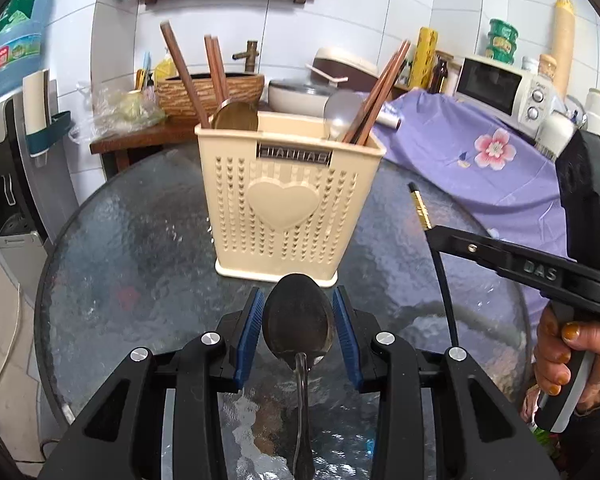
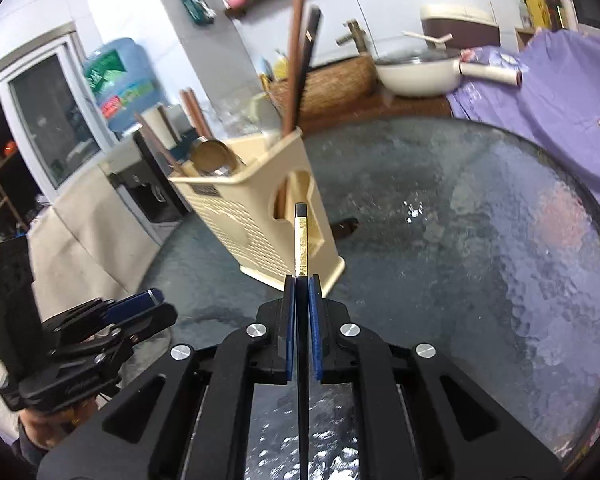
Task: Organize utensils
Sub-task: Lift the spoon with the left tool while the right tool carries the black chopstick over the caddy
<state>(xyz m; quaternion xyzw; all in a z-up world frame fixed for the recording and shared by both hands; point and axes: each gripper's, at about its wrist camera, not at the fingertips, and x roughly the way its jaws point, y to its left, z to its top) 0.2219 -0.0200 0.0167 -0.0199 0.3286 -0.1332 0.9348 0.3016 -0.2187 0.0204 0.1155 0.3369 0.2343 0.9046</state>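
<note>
A cream plastic utensil holder [image 1: 286, 196] stands on the round glass table [image 1: 140, 248], with several brown chopsticks [image 1: 184, 72] and spoons in it; it also shows in the right wrist view [image 2: 256, 216]. A dark metal spoon [image 1: 298, 326] lies on the table, bowl between the spread blue pads of my left gripper [image 1: 298, 304], which is open around it. My right gripper [image 2: 302, 280] is shut on a black chopstick with a gold end [image 2: 301, 248], held above the table right of the holder. That chopstick shows in the left wrist view [image 1: 420, 208].
A purple flowered cloth [image 1: 480, 152] covers a surface to the right, with a white microwave [image 1: 504, 88] on it. Behind the table stand a wooden counter with a woven basin [image 1: 208, 92] and a white pan [image 2: 416, 74]. A water dispenser [image 1: 4, 168] stands at left.
</note>
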